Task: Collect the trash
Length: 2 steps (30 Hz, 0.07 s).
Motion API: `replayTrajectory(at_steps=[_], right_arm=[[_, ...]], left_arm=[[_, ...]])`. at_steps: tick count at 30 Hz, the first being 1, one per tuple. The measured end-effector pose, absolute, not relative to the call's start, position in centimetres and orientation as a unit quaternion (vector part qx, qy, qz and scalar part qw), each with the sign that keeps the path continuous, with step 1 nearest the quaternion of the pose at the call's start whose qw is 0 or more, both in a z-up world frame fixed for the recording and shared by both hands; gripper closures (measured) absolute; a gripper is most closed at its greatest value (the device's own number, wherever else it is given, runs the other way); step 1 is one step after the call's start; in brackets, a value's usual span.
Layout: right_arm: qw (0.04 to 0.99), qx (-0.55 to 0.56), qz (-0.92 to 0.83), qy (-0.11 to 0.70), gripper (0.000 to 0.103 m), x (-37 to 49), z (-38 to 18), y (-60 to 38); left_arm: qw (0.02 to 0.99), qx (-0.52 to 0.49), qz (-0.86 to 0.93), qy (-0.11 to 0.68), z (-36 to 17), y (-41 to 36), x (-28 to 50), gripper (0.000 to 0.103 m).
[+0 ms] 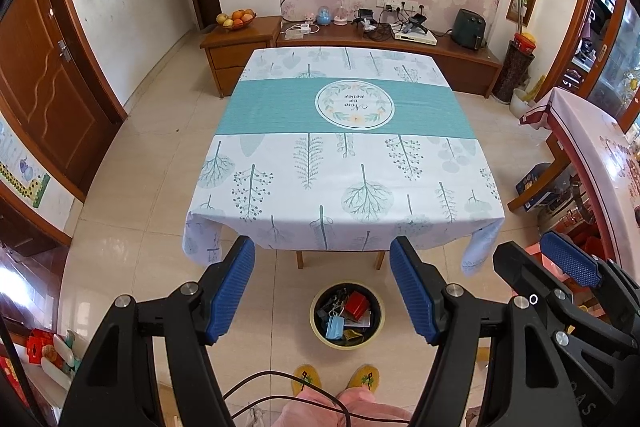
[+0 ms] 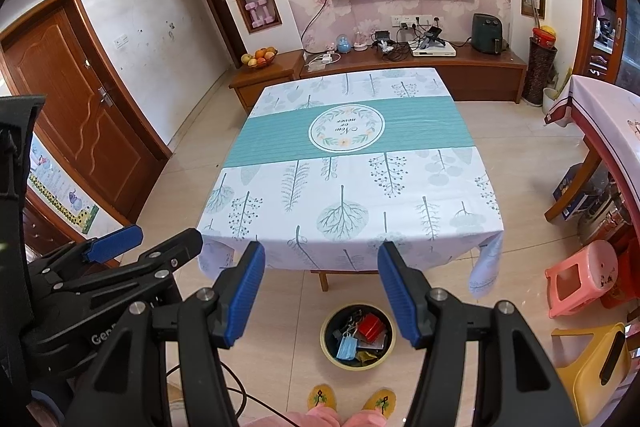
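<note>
Tiled floor runs wide on the left of the cloth-covered table in the left wrist view; the left gripper hangs spread and empty above a yellow-rimmed bin holding a blue mask and red box.

From the right wrist, the right gripper is likewise spread, empty, over the bin near the table edge; stools crowd the right.

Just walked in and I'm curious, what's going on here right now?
A person stands in front of a table with a handheld gripper in each hand. The left gripper and right gripper are both open and hold nothing. On the floor by their feet, a trash bin already contains a blue mask, a red item and other scraps.
</note>
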State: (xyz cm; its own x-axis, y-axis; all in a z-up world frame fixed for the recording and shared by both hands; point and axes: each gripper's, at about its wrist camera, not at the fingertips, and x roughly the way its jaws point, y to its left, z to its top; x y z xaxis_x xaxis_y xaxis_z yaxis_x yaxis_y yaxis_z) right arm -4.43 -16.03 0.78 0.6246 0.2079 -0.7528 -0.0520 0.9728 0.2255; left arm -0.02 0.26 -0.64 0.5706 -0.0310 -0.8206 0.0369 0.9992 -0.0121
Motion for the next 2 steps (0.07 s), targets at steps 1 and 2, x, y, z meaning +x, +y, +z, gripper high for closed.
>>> replayTrajectory(at_steps=[1, 2], right_arm=[[0.897, 0.091, 0.072, 0.426, 0.044, -4.45, 0.73, -16.01], [0.898, 0.090, 0.072, 0.425, 0.044, -4.48, 0.76, -15.92]], left_arm=[[0.886, 0.003, -0.019, 0.463, -0.64, 0.46, -0.21, 0.034], [0.886, 0.003, -0.019, 0.463, -0.66, 0.42, -0.13, 0.034]])
